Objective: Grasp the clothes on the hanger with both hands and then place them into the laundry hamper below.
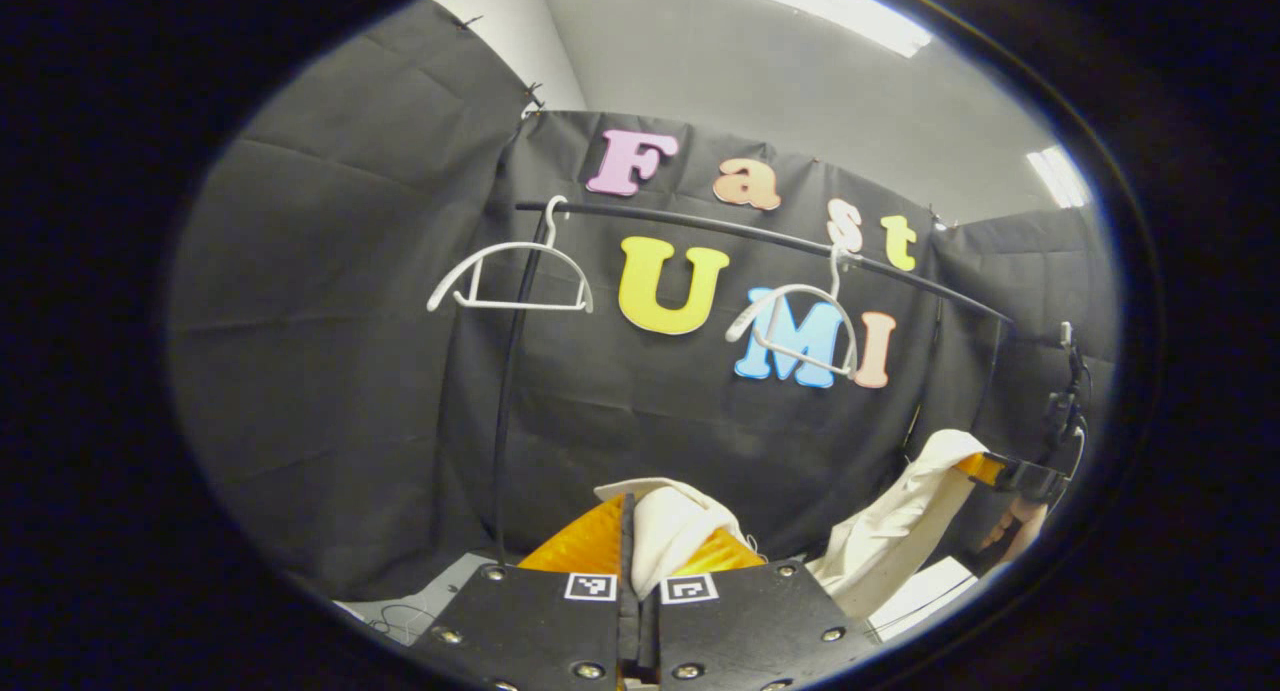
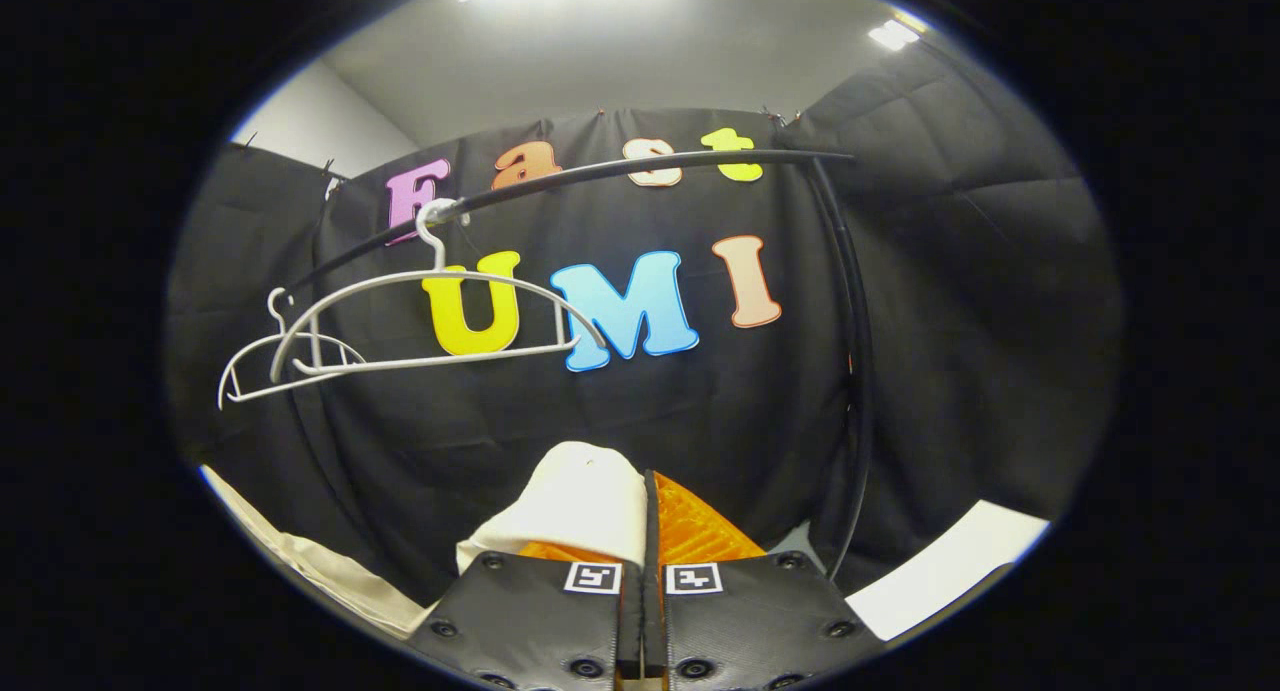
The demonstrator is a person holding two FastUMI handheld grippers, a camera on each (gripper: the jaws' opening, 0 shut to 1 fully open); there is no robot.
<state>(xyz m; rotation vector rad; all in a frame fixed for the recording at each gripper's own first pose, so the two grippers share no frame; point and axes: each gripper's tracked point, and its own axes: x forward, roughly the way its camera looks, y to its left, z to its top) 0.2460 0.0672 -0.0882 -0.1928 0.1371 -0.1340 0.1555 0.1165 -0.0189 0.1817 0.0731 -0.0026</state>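
We find the cream garment [image 1: 670, 536] off the 2 bare hangers [image 1: 510, 276], spanning between both tools. Left tool [image 1: 637, 546] and right tool [image 2: 648, 516] each sit clamped on cloth. Lowering is in hand; next, we judge, descend together to the hamper below, then release.

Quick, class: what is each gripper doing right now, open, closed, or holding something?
Left gripper: jaws closed on the cream garment.
Right gripper: jaws closed on the same cream garment.
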